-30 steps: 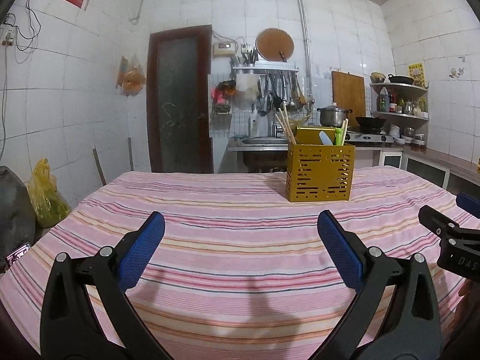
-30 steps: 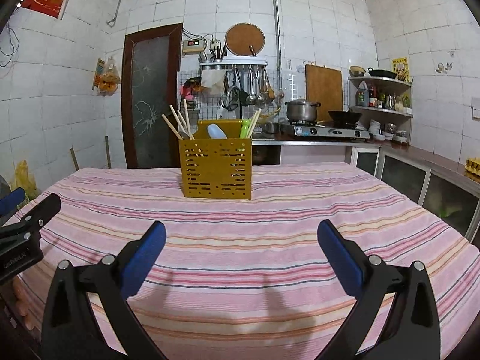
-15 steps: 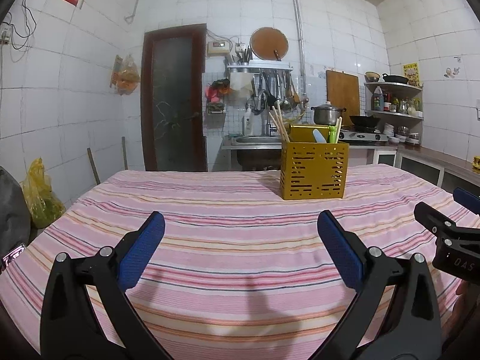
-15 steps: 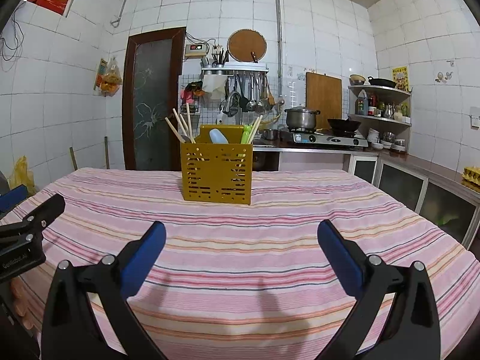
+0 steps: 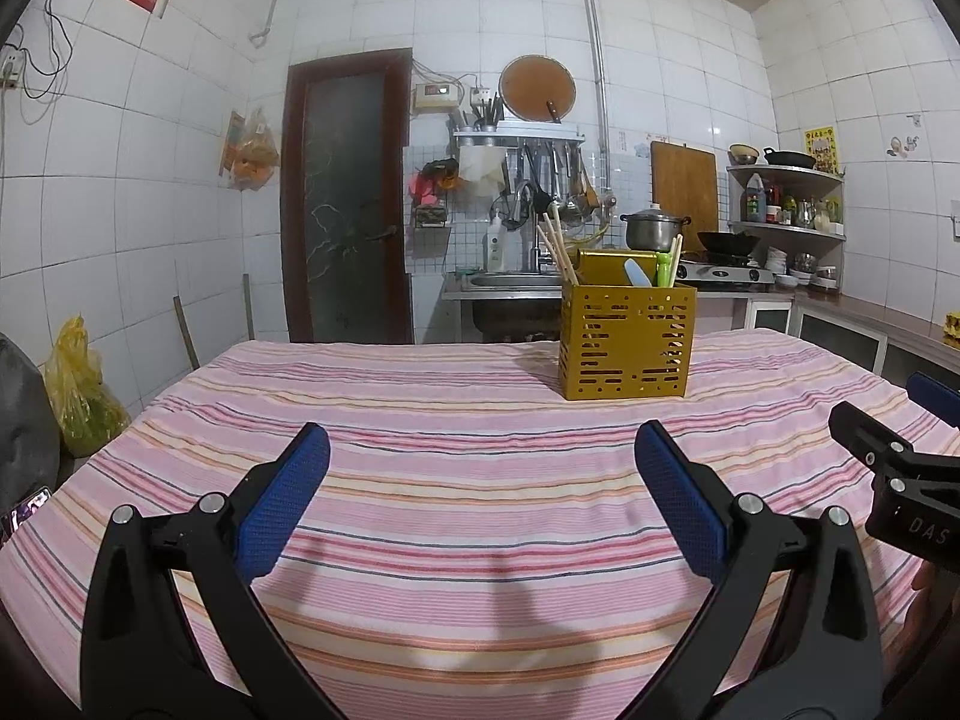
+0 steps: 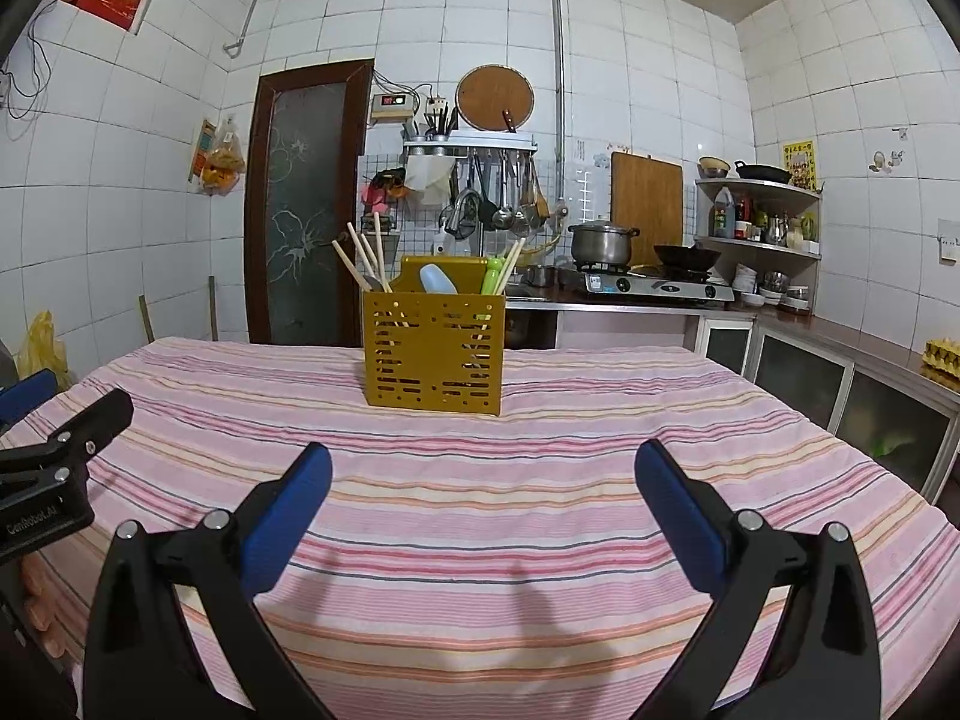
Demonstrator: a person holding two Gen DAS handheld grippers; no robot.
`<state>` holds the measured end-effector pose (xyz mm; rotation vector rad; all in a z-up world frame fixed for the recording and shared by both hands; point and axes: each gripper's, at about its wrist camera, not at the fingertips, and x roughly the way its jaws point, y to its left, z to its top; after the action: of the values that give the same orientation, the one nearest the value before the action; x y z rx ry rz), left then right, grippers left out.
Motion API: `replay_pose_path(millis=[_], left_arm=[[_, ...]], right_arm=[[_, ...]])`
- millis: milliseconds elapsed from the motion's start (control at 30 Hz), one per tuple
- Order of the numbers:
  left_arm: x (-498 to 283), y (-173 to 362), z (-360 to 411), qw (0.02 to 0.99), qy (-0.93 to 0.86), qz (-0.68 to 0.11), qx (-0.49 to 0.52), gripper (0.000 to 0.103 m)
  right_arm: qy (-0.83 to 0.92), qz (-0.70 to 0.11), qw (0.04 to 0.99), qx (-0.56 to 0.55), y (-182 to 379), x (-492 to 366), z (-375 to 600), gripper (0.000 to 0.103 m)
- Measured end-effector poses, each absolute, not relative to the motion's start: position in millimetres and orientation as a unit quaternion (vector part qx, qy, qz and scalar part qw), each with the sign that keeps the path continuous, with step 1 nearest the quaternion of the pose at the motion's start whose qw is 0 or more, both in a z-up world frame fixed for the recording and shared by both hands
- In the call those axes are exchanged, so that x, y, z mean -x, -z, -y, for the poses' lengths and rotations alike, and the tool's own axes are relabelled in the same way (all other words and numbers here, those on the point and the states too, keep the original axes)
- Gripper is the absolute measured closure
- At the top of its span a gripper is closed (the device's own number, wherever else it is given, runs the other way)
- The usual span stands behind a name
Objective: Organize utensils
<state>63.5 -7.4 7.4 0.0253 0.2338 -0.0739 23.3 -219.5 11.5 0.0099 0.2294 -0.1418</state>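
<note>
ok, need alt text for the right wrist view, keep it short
A yellow perforated utensil caddy holding chopsticks and plastic utensils stands on a pink striped tablecloth in a tiled kitchen. The right tool frames it, open and empty, with the left tool at the left edge.

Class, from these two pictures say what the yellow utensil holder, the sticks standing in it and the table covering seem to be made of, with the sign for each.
Yellow utensil holder: probably painted sheet metal, or plastic; thin, flat, slotted walls, matte.
Chopsticks: likely wood or bamboo; pale tan, unpolished.
Tablecloth: woven fabric; striped, soft texture, slight wrinkles.
</note>
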Motion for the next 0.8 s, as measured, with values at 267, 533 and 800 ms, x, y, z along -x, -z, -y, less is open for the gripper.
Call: replay_pose_path(millis=[267,533,800], left_arm=[[-63.9,-8.8,7.3,0.993,0.038,-0.115,-0.015,0.005],[-63.7,-8.9,7.3,0.993,0.037,-0.115,-0.014,0.005],[-63.9,-8.8,7.3,0.993,0.037,-0.115,-0.015,0.005]], right_arm=[[0.071,-0.113,0.991,-0.003,-12.8,-24.3,219.2,0.004],[0.071,-0.113,0.991,-0.004,-13.0,-24.1,219.4,0.004],[0.072,-0.112,0.991,-0.002,-13.1,-24.4,219.3,0.004]])
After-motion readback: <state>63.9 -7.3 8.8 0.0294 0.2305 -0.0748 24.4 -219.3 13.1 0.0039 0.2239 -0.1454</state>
